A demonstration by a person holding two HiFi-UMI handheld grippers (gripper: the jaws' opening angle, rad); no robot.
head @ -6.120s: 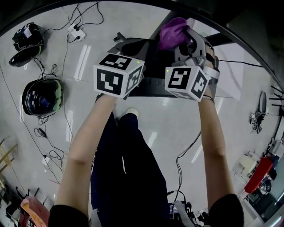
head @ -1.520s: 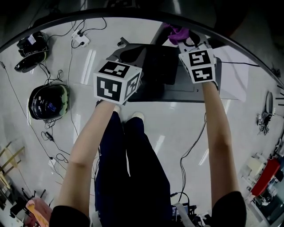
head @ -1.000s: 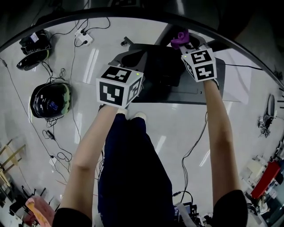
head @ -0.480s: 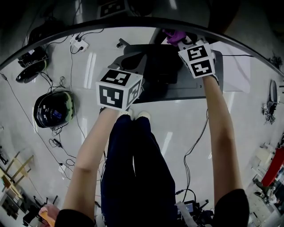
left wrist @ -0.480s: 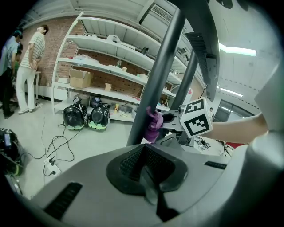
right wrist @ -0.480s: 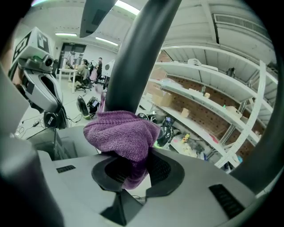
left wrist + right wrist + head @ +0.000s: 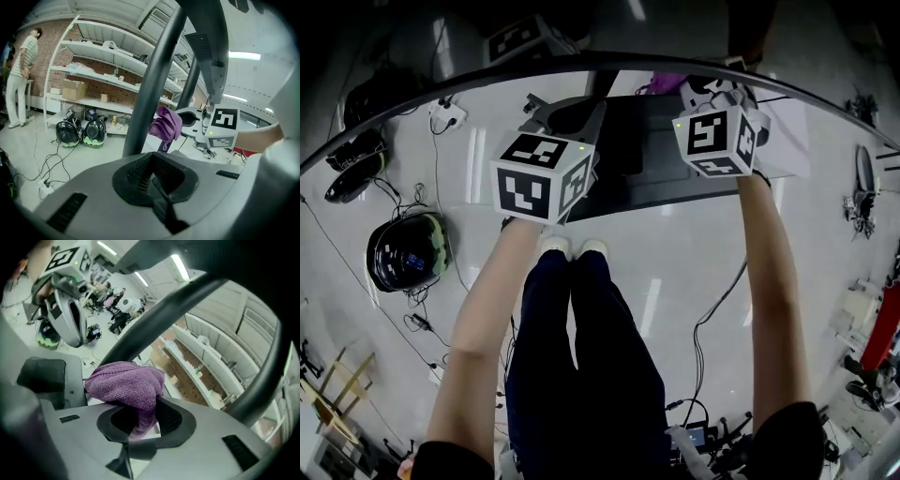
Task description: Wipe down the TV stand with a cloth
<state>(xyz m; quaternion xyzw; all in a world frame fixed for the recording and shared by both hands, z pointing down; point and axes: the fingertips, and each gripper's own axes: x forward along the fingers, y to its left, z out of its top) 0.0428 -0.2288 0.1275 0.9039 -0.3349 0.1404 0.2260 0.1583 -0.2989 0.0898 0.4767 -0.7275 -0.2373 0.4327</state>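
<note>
Two grippers show in the upper half of the head view. The right gripper (image 7: 133, 427) pinches the purple cloth (image 7: 126, 383) in its jaws, at top centre by the black TV stand (image 7: 647, 173). The left gripper (image 7: 157, 187), at the stand's left end, has its jaws pressed together on nothing.

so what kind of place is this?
Probably a lab or workshop: open shelves against a brick wall, helmets and loose cables on the floor.
</note>
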